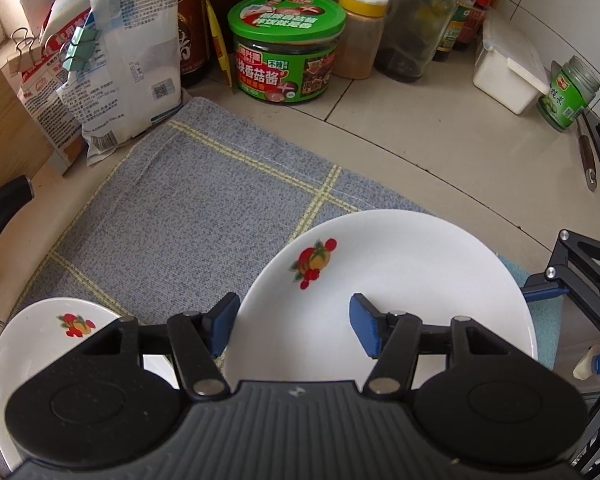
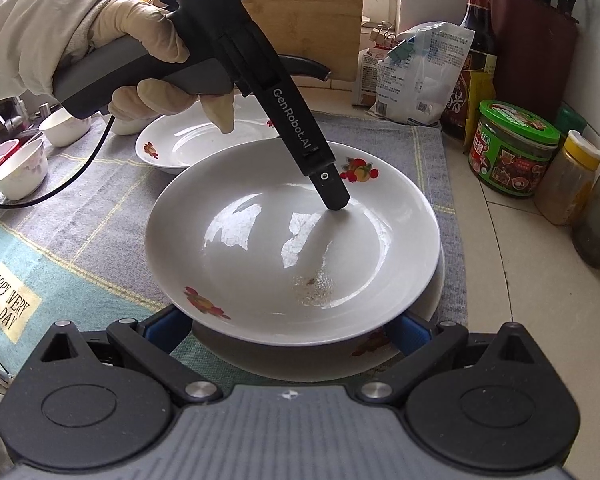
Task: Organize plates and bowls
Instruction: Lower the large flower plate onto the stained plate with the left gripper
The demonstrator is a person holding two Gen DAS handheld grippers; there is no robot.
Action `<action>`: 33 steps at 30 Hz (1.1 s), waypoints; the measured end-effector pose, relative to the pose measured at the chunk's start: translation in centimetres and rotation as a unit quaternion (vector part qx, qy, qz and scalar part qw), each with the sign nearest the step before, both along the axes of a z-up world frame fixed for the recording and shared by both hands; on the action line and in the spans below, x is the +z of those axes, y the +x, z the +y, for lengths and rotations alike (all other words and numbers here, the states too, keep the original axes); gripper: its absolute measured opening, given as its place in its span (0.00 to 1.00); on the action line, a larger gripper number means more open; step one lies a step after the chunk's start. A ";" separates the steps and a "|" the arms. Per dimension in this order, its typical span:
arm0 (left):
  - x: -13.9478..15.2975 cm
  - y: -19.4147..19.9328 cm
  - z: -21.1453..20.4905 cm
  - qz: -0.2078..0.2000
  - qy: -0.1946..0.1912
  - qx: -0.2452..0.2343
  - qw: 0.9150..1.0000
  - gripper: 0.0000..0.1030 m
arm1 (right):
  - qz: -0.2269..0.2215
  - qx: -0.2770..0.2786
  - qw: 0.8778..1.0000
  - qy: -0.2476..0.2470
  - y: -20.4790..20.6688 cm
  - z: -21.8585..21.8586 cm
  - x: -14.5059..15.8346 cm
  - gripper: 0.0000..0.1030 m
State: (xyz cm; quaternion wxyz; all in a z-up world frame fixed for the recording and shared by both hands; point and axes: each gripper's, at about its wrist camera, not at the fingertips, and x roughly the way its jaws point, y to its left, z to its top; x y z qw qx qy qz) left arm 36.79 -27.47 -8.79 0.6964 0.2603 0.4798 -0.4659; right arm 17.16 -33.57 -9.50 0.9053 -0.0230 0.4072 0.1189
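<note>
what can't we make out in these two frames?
- Right wrist: right gripper fingertips sit under the top plate, so contact with the lower plate is hidden.
- Right wrist: left gripper's tip over the top plate; touching or hovering unclear.
- Left wrist: far-left plate is partly covered by the left gripper body.
- Right wrist: small bowls near the left edge, contents unreadable.
</note>
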 end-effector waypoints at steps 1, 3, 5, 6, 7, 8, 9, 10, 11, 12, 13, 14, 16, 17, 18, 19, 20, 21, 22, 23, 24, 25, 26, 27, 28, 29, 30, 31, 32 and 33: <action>0.0 0.0 0.0 -0.001 -0.001 0.000 1.000 0.57 | 0.001 -0.001 1.000 -0.001 0.0 0.1 0.0 1.00; 0.0 0.0 0.0 -0.001 -0.003 0.002 1.000 0.57 | 0.004 -0.003 1.000 -0.003 0.0 0.2 0.1 1.00; 0.0 0.0 0.0 -0.002 -0.005 0.004 1.000 0.57 | 0.007 -0.006 1.000 -0.006 0.0 0.4 0.2 1.00; 0.0 -0.1 0.0 -0.002 -0.006 0.005 1.000 0.57 | 0.009 -0.007 1.000 -0.008 0.0 0.5 0.2 1.00; 0.0 0.0 0.0 -0.002 -0.007 0.006 1.000 0.57 | 0.011 -0.009 1.000 -0.009 0.0 0.6 0.3 1.00; 0.0 0.0 0.1 -0.002 -0.009 0.007 1.000 0.57 | 0.012 -0.011 1.000 -0.011 0.0 0.6 0.3 1.00; 0.1 0.0 0.1 -0.001 -0.010 0.008 1.000 0.57 | 0.013 -0.013 1.000 -0.013 0.0 0.7 0.3 1.00; 0.1 0.0 0.1 -0.001 -0.010 0.009 1.000 0.57 | 0.015 -0.014 1.000 -0.013 0.0 0.7 0.4 1.00; 0.1 -0.1 0.2 -0.001 -0.012 0.009 1.000 0.57 | 0.016 -0.016 1.000 -0.014 -0.1 0.8 0.4 1.00; 0.1 -0.1 0.2 -0.001 -0.012 0.010 1.000 0.57 | 0.017 -0.017 1.000 -0.014 -0.1 0.8 0.5 1.00; 0.1 -0.1 0.2 0.000 -0.013 0.010 1.000 0.57 | 0.017 -0.017 1.000 -0.013 -0.1 0.7 0.5 1.00; 0.1 -0.1 0.3 0.000 -0.014 0.011 1.000 0.57 | 0.017 -0.019 1.000 -0.013 -0.2 0.7 0.5 1.00; 0.1 -0.1 0.3 0.000 -0.015 0.011 1.000 0.57 | 0.019 -0.020 0.999 -0.015 -0.2 0.8 0.6 1.00; 0.2 -0.1 0.3 0.002 -0.016 0.011 1.000 0.57 | 0.020 -0.021 0.999 -0.018 -0.2 0.9 0.7 1.00; 0.2 -0.1 0.3 0.003 -0.017 0.011 1.000 0.57 | 0.021 -0.023 0.999 -0.019 -0.2 0.9 0.7 1.00; 0.2 -0.1 0.4 0.004 -0.018 0.010 1.000 0.57 | 0.021 -0.025 0.999 -0.020 -0.3 0.9 0.8 1.00; 0.2 -0.2 0.4 0.004 -0.019 0.009 1.000 0.57 | 0.021 -0.028 0.999 -0.023 -0.4 0.9 0.9 1.00; 0.3 -0.2 0.4 0.005 -0.020 0.009 1.000 0.57 | 0.022 -0.034 0.999 -0.029 -0.5 0.8 0.9 1.00; 0.2 -0.2 0.4 0.006 -0.020 0.008 1.000 0.57 | 0.021 -0.036 0.999 -0.035 -0.6 0.8 0.8 1.00; 0.2 -0.3 0.4 0.007 -0.019 0.007 1.000 0.57 | 0.023 -0.038 0.998 -0.035 -0.7 0.6 0.8 1.00; 0.2 -0.3 0.3 0.006 -0.019 0.006 1.000 0.58 | 0.026 -0.038 0.998 -0.033 -0.7 0.5 0.7 1.00; 0.2 -0.4 0.3 0.005 -0.019 0.006 1.000 0.58 | 0.028 -0.035 0.998 -0.037 -0.8 0.5 0.6 1.00; 0.2 -0.4 0.3 0.005 -0.019 0.006 1.000 0.58 | 0.033 -0.035 0.998 -0.039 -0.8 0.6 0.5 1.00; 0.2 -0.4 0.4 0.006 -0.020 0.007 1.000 0.59 | 0.037 -0.038 0.998 -0.035 -0.8 0.5 0.3 1.00; 0.2 -0.4 0.4 0.005 -0.021 0.008 1.000 0.59 | 0.035 -0.042 0.998 -0.026 -0.9 0.4 0.3 1.00; 0.3 -0.4 0.5 0.005 -0.022 0.010 1.000 0.59 | 0.036 -0.046 0.998 -0.019 -0.9 0.3 0.3 1.00; 0.4 -0.5 0.6 0.005 -0.024 0.012 1.000 0.61 | 0.036 -0.049 0.998 -0.015 -0.9 0.2 0.3 1.00; 0.5 -0.5 0.7 0.003 -0.025 0.013 1.000 0.66 | 0.034 -0.050 0.998 -0.013 -0.9 0.1 0.2 1.00; 0.7 -0.7 0.9 -0.001 -0.028 0.014 0.999 0.69 | 0.032 -0.051 0.998 -0.013 -1.0 0.2 0.2 1.00; 0.9 -0.8 1.1 -0.007 -0.033 0.015 0.999 0.75 | 0.030 -0.052 0.998 -0.014 -1.1 0.3 0.2 1.00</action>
